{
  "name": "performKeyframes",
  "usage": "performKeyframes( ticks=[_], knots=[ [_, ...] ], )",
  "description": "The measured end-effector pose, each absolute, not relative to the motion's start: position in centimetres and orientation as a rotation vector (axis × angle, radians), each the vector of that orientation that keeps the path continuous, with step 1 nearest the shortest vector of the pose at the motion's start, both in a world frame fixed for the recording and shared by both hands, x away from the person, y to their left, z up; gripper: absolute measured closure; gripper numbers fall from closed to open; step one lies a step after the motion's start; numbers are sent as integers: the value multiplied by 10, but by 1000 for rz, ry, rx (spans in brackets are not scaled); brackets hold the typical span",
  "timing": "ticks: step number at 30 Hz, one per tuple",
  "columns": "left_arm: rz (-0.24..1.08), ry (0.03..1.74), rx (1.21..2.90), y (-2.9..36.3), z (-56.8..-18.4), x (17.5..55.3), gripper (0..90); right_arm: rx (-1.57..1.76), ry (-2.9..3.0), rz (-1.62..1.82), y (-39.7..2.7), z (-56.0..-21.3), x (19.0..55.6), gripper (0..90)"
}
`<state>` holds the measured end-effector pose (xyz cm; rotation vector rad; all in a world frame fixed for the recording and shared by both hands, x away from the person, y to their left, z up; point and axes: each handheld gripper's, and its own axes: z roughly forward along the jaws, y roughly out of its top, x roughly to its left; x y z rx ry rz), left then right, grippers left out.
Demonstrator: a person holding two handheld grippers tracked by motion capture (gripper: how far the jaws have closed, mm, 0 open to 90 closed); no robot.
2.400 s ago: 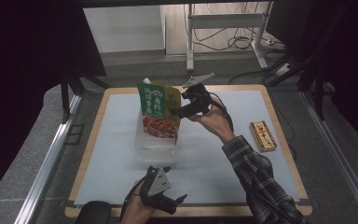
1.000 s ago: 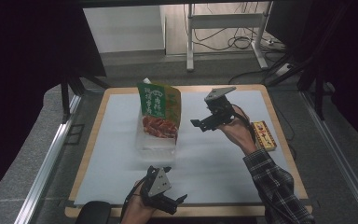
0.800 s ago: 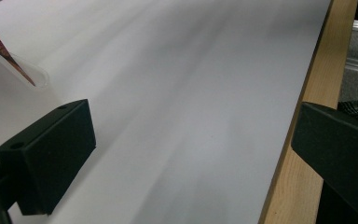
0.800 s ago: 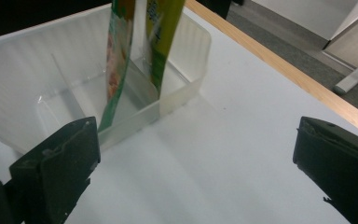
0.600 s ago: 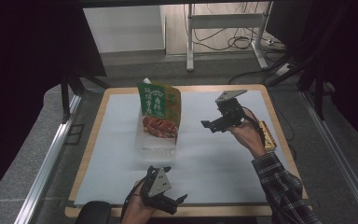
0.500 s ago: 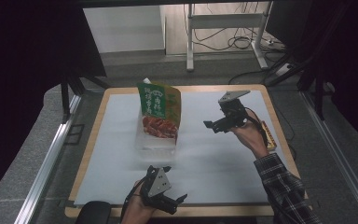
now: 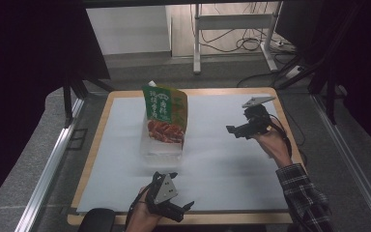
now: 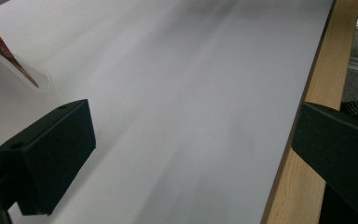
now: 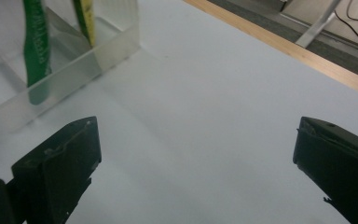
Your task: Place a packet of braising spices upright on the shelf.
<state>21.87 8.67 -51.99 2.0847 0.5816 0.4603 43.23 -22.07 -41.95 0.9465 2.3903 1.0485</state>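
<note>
Right tongs (image 7: 233, 130) withdrawn, bag (image 7: 165, 115) left, apart

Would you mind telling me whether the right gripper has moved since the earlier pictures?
Yes. The right gripper, which was at the green snack bag in the clear box, has drawn away toward the table's right edge, jaws open and empty.

Left gripper (image 8: 191, 163): jaws stood wide apart, nothing between them
White sheet (image 8: 177, 93): lay beneath
Desk (image 8: 303, 116): wooden edge at right
Clear box (image 8: 23, 72): corner at upper left
</note>
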Motion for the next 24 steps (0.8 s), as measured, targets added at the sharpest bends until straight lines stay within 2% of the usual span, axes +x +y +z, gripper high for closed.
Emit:
performKeyframes(
  ticks=[24],
  knots=[
    [463,577,2090,85,-521,218,0,1286,2292,922,-294,-451,441,12]
  ],
)
